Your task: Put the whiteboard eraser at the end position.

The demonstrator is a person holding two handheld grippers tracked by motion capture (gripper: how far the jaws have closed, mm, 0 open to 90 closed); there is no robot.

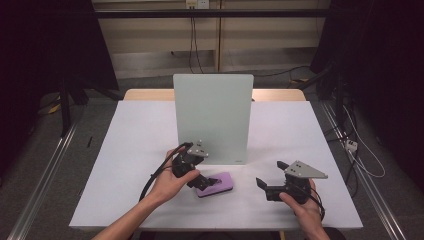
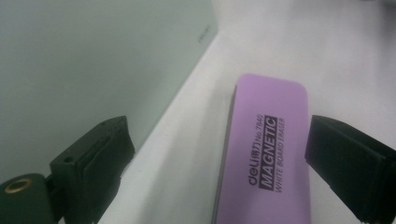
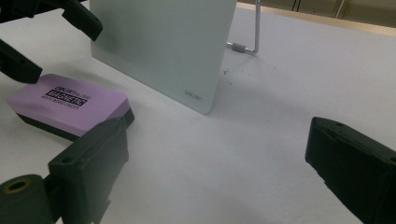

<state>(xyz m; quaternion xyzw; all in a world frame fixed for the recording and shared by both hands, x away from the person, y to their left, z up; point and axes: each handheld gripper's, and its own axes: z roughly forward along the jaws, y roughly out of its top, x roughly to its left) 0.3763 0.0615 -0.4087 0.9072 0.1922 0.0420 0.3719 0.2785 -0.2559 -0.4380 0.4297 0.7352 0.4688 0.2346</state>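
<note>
Left claw [image 2: 219, 158] open, straddling purple whiteboard eraser [image 2: 271, 149]; eraser's long axis runs ahead between jaws. Right claw [image 1: 272, 187] open, apart.

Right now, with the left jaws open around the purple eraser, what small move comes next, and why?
Probably shift the left gripper slightly sideways, then close. The purple rectangular magnetic whiteboard eraser lies flat on the white table, nearer one jaw than the other, and nothing grips it yet.
</note>
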